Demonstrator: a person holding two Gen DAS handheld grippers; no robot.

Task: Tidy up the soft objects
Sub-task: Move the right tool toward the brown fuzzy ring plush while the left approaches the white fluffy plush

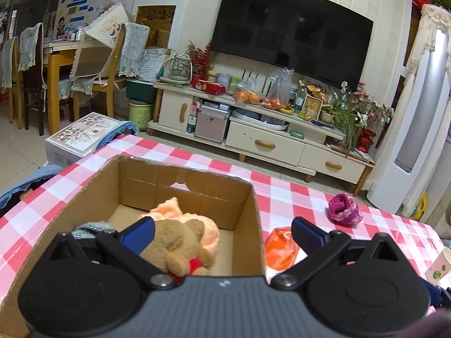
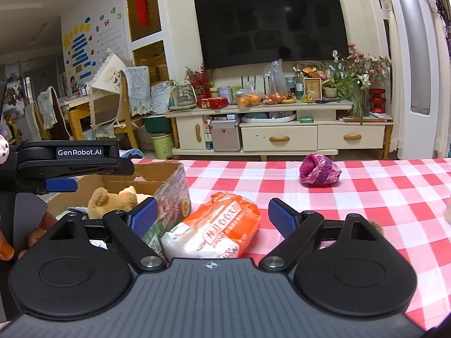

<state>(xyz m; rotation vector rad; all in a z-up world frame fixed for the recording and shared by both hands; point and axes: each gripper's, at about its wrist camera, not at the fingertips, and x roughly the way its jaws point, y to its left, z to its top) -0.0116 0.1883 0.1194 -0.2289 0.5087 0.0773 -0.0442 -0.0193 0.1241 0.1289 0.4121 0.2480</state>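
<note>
An open cardboard box (image 1: 242, 197) stands on the red-and-white checked table. Inside it lie a tan teddy bear (image 1: 180, 242), a peach plush (image 1: 174, 209) and a grey-blue knit (image 1: 90, 228). My left gripper (image 1: 222, 232) hovers over the box's right side, open wide, with the bear lying loose under its left finger. An orange-and-white packet (image 2: 217, 228) lies just right of the box (image 2: 172, 180), between the fingers of my open right gripper (image 2: 213, 217), whose pads stand apart from it. A purple knitted piece (image 2: 320, 173) sits farther back on the table.
A paper cup (image 1: 438, 264) stands at the table's right edge. A brown fuzzy thing (image 2: 375, 226) peeks from behind my right finger. A hand (image 2: 8, 242) shows at the far left. Beyond the table's far edge (image 2: 366, 160) stands a TV cabinet (image 2: 282, 138).
</note>
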